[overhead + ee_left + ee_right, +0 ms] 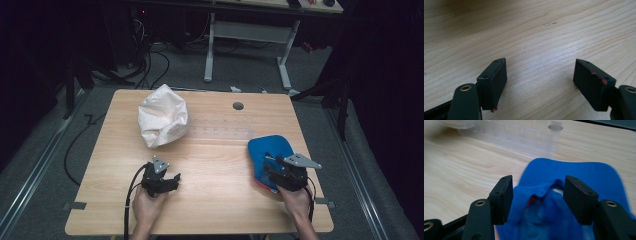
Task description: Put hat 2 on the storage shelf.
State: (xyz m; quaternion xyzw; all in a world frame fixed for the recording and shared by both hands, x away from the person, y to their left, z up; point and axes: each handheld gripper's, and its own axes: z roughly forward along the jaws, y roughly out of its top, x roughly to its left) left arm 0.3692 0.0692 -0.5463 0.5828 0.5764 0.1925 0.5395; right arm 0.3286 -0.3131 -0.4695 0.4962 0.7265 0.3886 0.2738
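Right gripper view puts your right gripper (537, 195) released, jaws astride the blue cap (574, 173): you're at the grasp, so clench next. Your left gripper (172, 181), lower left of the high view, is released over bare desk (220, 185).

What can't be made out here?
- Blue cap, high view: near part hidden by the right hand-held gripper.
- Cap, right gripper view: blurred; whether the pads touch it is unclear.
- Clear strip, right gripper view: blurred, cut off by the top edge.
- White bag: contents hidden.

place: lab | signs: dark room, wooden table (210, 165), floor cables (150, 65), second desk frame (250, 35) behind
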